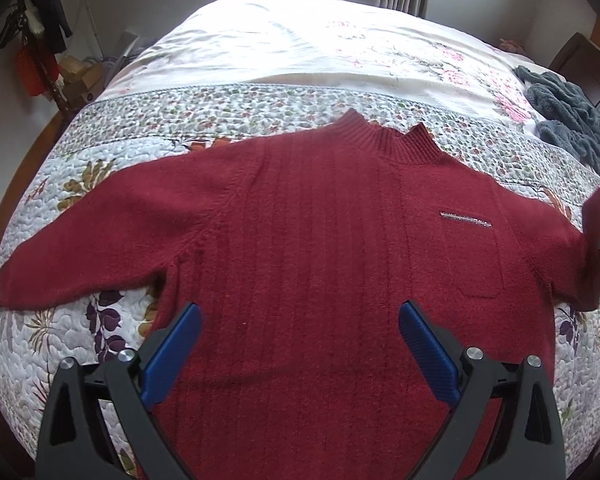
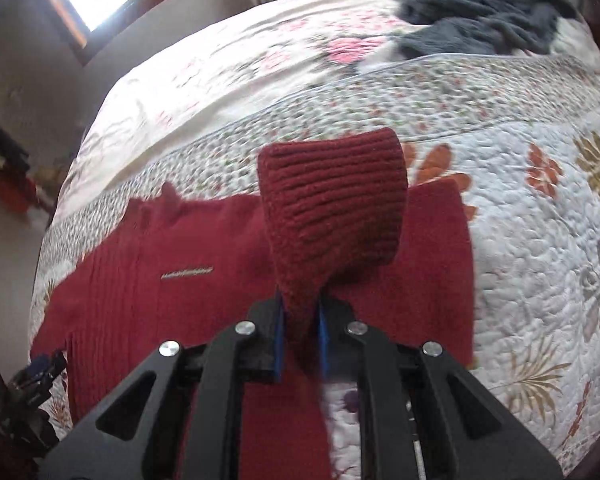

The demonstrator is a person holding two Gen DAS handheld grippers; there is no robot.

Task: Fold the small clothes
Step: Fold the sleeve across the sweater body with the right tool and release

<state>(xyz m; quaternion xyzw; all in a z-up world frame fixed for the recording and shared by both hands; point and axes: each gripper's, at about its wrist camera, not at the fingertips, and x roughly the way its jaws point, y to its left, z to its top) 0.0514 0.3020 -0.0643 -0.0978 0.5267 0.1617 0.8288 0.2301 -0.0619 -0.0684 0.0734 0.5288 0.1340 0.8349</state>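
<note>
Nearest to me, my left gripper (image 1: 299,356) hangs over the lower body of the red knit sweater (image 1: 320,240), its blue fingers (image 1: 172,356) spread wide and holding nothing. My right gripper (image 2: 300,320) is pressed together on the ribbed cuff (image 2: 332,204) of the sweater's sleeve, the cuff standing up out of the tongs toward 12 o'clock.

The sweater lies face up and spread flat on the quilted floral bedspread (image 1: 60,184), collar (image 1: 384,140) at 12 o'clock, the free sleeve (image 1: 80,248) stretched toward 9 o'clock.

I judge it soft, thick and limp: it will drape and slump, not slide, and the knit may stretch if pulled by one point. Cuffs, hem and shoulder seams look like the firmest holds.

The left view gives the whole garment and its small metal chest bar (image 1: 465,220), but only a blurred sliver of the raised sleeve at 3 o'clock. The right view alone shows the pinch. Farthest off, a grey fleecy garment (image 2: 480,8) lies crumpled at 1 o'clock.
</note>
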